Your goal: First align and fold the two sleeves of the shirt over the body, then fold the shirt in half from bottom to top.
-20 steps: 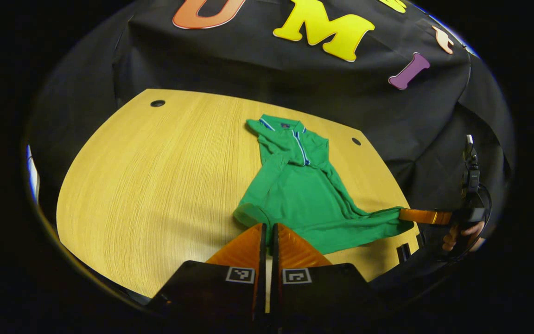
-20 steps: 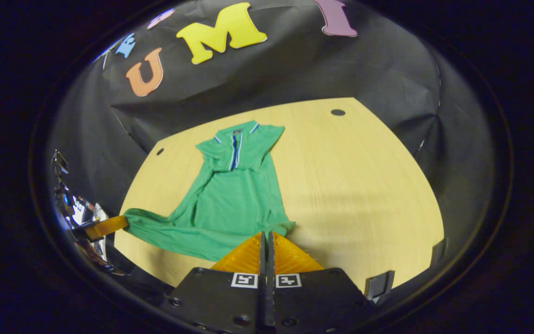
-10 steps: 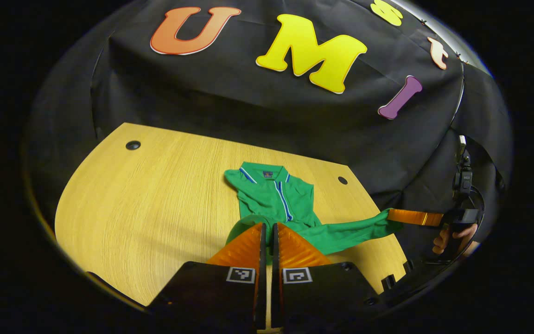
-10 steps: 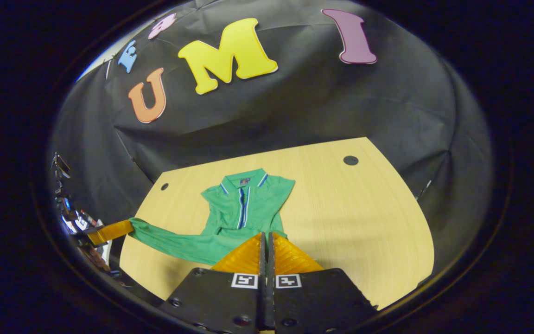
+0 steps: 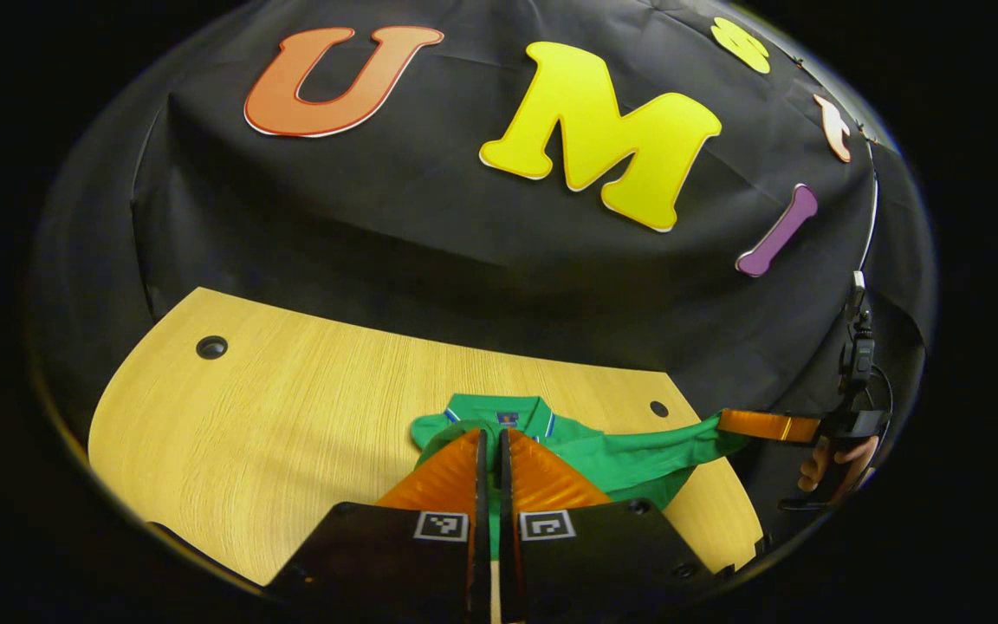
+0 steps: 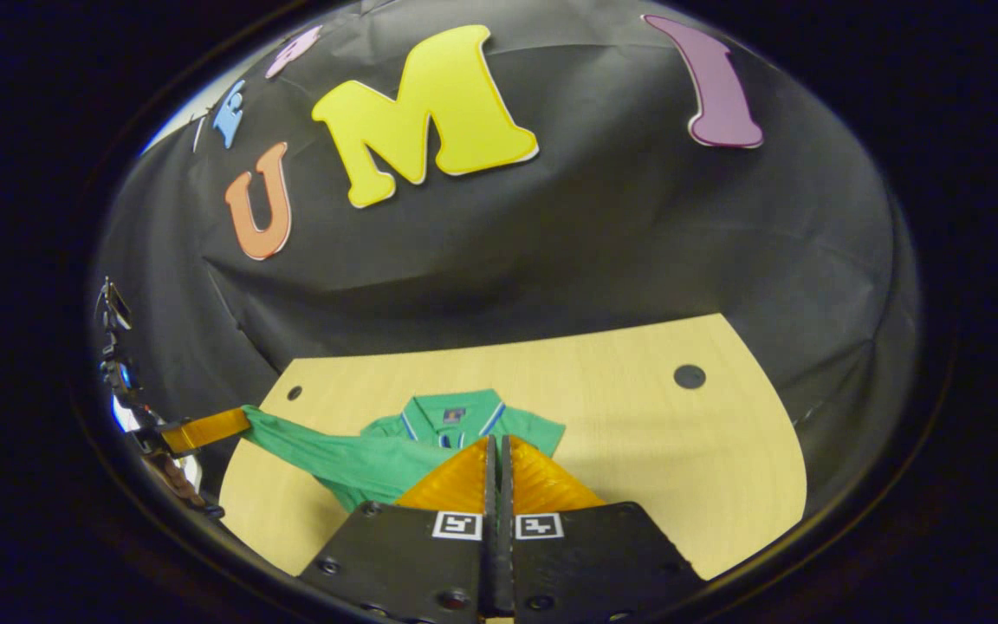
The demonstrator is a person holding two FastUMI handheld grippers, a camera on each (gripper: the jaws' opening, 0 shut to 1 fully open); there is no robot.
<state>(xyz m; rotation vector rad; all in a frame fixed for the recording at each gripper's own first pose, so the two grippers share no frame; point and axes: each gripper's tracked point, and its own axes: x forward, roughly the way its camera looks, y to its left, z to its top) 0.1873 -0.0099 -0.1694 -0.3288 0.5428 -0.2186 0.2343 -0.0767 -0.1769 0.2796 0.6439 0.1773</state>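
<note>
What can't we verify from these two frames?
- Left gripper view: the left tool hides the shirt's lower body, so sleeve folds and hem alignment are unreadable.
- Right gripper view: the right tool covers the hem corner it pinches; grip depth unclear.
- Collar label: too small to read.
- Table's near edge: cut off behind the tool bodies in both views.
</note>
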